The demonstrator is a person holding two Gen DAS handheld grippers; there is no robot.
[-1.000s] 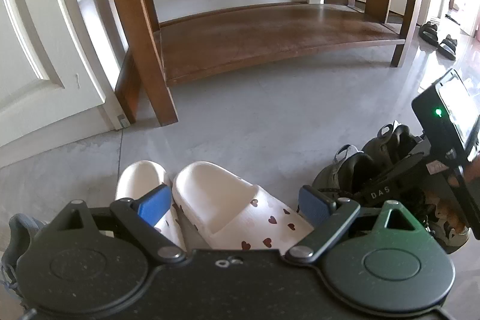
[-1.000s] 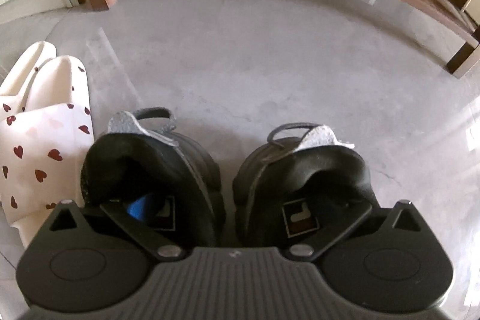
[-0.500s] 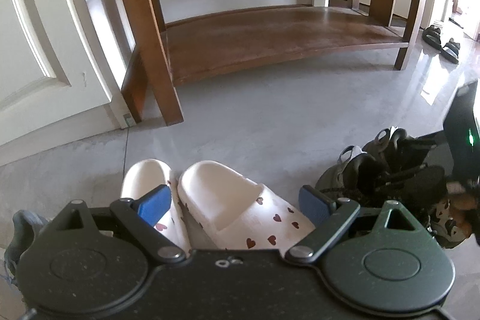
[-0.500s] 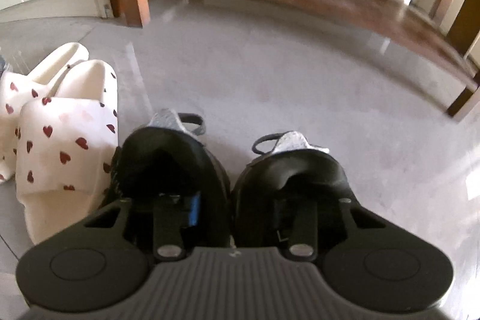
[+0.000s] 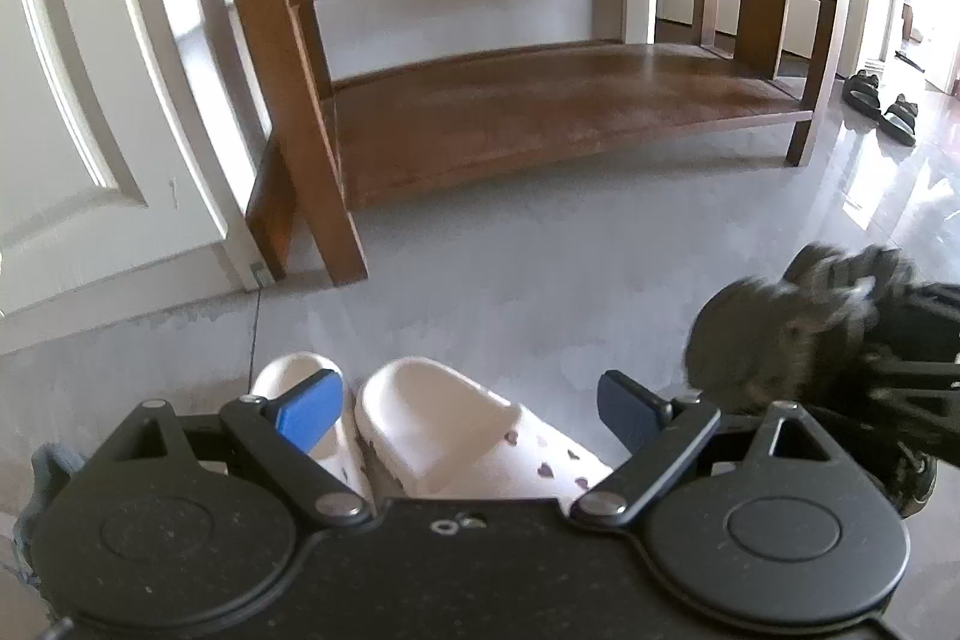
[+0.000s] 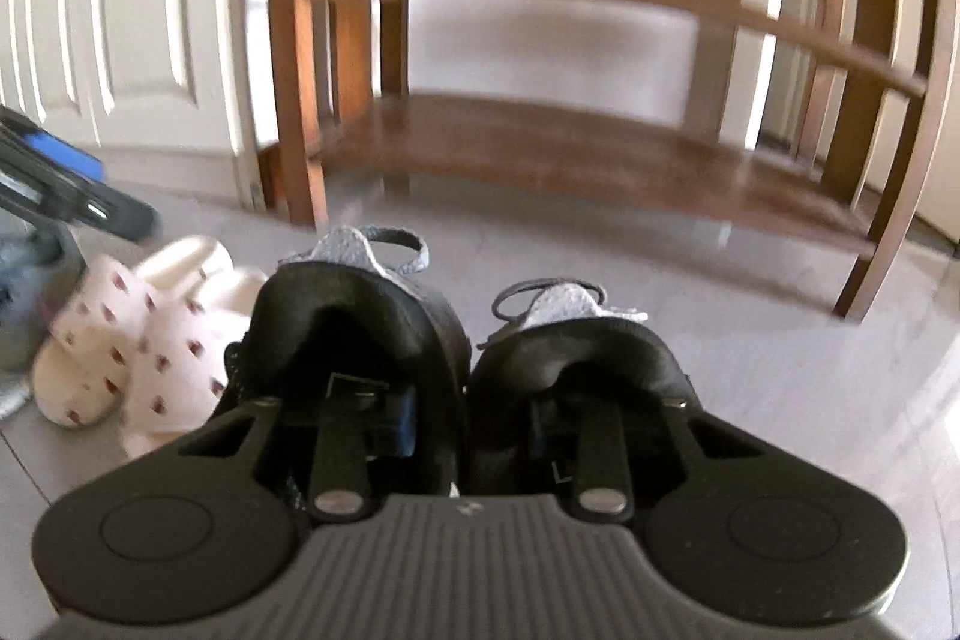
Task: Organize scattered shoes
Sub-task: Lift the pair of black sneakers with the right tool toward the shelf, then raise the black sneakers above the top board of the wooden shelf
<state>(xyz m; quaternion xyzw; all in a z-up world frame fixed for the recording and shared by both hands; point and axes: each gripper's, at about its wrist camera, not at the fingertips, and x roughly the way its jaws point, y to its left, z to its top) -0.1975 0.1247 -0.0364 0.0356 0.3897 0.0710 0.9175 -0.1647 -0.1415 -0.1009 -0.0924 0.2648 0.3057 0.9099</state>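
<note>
We clamp the right gripper (image 6: pixel 468 430) on the 2 black sneakers (image 6: pixel 366 334), 1 finger inside each shoe, their inner walls pinched together between the jaws, which are closing on them. The pair hangs ahead of us, facing the wooden shoe rack (image 6: pixel 600 148). Our left gripper (image 5: pixel 462 400) stands wide open, holding nothing, above the 2 white heart-print slippers (image 5: pixel 444 430) on the grey floor (image 5: pixel 510 292). The lifted sneakers show blurred to its right
</note>
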